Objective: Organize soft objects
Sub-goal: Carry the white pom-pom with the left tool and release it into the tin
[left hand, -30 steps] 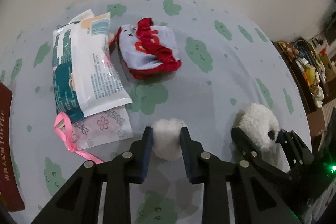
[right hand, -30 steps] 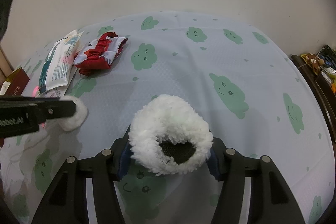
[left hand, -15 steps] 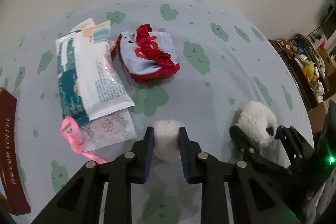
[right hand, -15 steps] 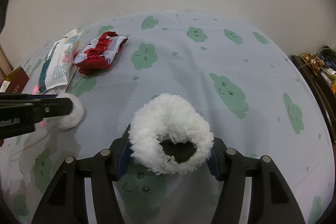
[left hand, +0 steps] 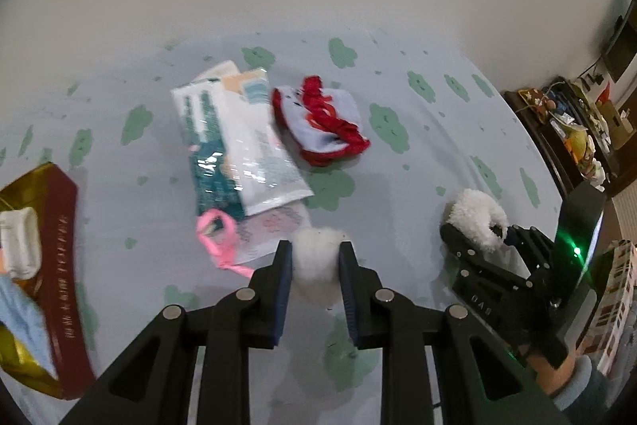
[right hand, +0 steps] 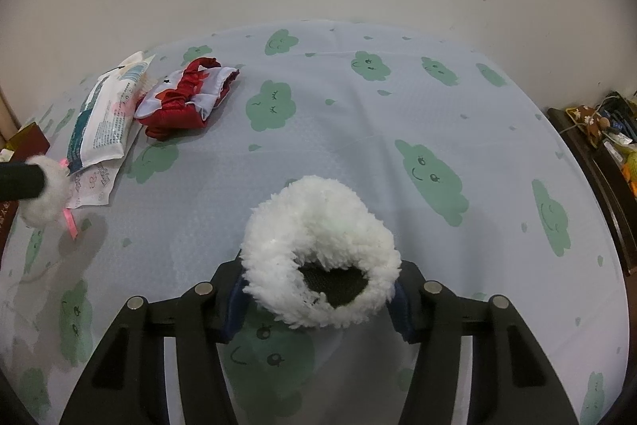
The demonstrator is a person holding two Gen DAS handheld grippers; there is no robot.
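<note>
Left gripper [left hand: 315, 257] is clamping a white pom-pom [left hand: 317, 267] (squeezed). Right gripper's [right hand: 318, 295] jaws are closing, pressing a fluffy white ring [right hand: 318, 253].

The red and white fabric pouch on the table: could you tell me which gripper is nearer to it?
Left. The left gripper, shut on a white pompom, is just short of the pouch; the right gripper, closing around a fluffy earmuff, sits farther off.
</note>
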